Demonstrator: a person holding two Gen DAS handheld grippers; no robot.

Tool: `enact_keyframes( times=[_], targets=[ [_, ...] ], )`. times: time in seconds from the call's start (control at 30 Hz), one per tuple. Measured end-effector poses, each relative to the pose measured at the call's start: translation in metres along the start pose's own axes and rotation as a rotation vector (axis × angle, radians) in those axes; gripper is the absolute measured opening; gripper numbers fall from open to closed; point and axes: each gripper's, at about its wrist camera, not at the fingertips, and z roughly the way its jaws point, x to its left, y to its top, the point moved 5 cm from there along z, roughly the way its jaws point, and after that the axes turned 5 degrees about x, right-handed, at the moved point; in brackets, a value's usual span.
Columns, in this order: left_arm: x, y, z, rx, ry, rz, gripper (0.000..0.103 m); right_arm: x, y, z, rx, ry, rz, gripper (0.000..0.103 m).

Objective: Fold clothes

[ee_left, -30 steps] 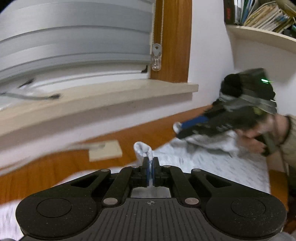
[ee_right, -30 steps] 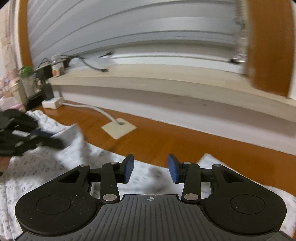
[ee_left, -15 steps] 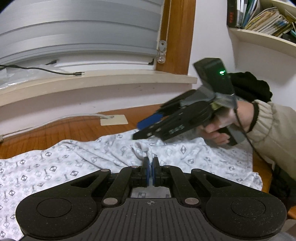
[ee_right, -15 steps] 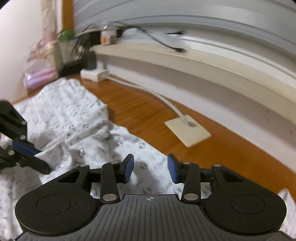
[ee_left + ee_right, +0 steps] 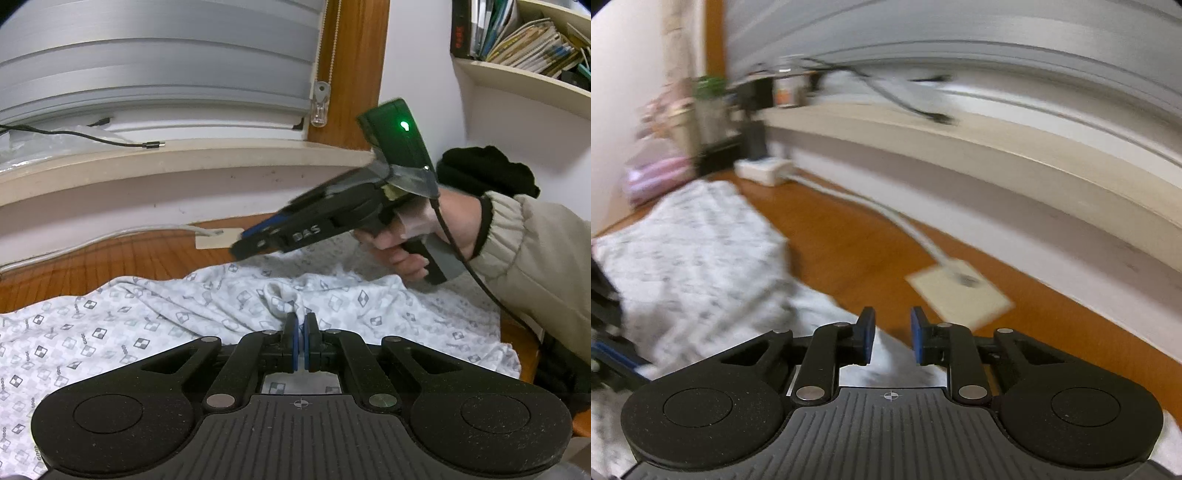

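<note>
A: What do the left gripper's (image 5: 300, 325) fingers have hold of?

B: They are pressed together on a small raised pinch of the patterned garment (image 5: 155, 325). Cloth stands up between the blue pads.

A: Where does the garment lie?

B: Spread across the wooden tabletop (image 5: 110, 258), white with small diamond prints, wrinkled around the pinch. In the right wrist view the same garment (image 5: 694, 251) runs off to the left; that view is blurred.

A: And the right gripper?

B: Seen from the left wrist, the right gripper (image 5: 243, 243) is held in the person's right hand (image 5: 413, 236) above the far edge of the cloth, tilted down toward it, a green light showing on top. In its own view the right gripper (image 5: 889, 336) has its fingers parted with a clear gap and nothing between them.

A: Surroundings?

B: A window sill (image 5: 184, 162) behind the tabletop, a black cable (image 5: 92, 138) on it, and a pale square plate (image 5: 960, 299) with a white cord on the wood.
</note>
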Motion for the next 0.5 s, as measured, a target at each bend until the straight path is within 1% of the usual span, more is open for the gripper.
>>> enact_keyframes(
  times=[0.07, 0.13, 0.2, 0.23, 0.27, 0.3, 0.37, 0.43, 0.5],
  targets=[
    [0.0, 0.001, 0.001, 0.0, 0.001, -0.001, 0.003, 0.014, 0.003, 0.012, 0.037, 0.03, -0.063, 0.023],
    [0.0, 0.001, 0.001, -0.001, 0.001, -0.002, 0.003, 0.023, 0.004, 0.02, 0.045, 0.034, -0.126, 0.023],
    [-0.001, 0.004, 0.002, -0.005, 0.001, 0.0, 0.003, 0.019, 0.008, 0.024, 0.053, 0.037, -0.114, 0.022],
    [-0.001, 0.005, 0.002, -0.007, 0.001, 0.0, 0.003, 0.016, 0.008, 0.025, 0.051, 0.021, -0.107, 0.022],
    [-0.001, 0.006, 0.002, -0.008, 0.001, 0.001, 0.003, 0.011, 0.008, 0.026, 0.04, -0.013, -0.106, 0.022],
    [-0.002, 0.007, 0.003, -0.01, 0.001, 0.002, 0.003, 0.006, 0.007, 0.026, 0.029, -0.048, -0.104, 0.018],
    [-0.002, 0.009, 0.003, -0.014, 0.001, 0.004, 0.003, -0.007, 0.006, 0.026, 0.023, -0.102, -0.073, 0.004],
    [-0.003, 0.011, 0.004, -0.017, 0.001, 0.006, 0.003, -0.017, 0.004, 0.022, 0.024, -0.113, -0.039, 0.003],
    [-0.004, 0.014, 0.005, -0.021, 0.001, 0.008, 0.003, -0.024, 0.002, 0.007, -0.005, -0.107, -0.011, 0.005]
  ],
)
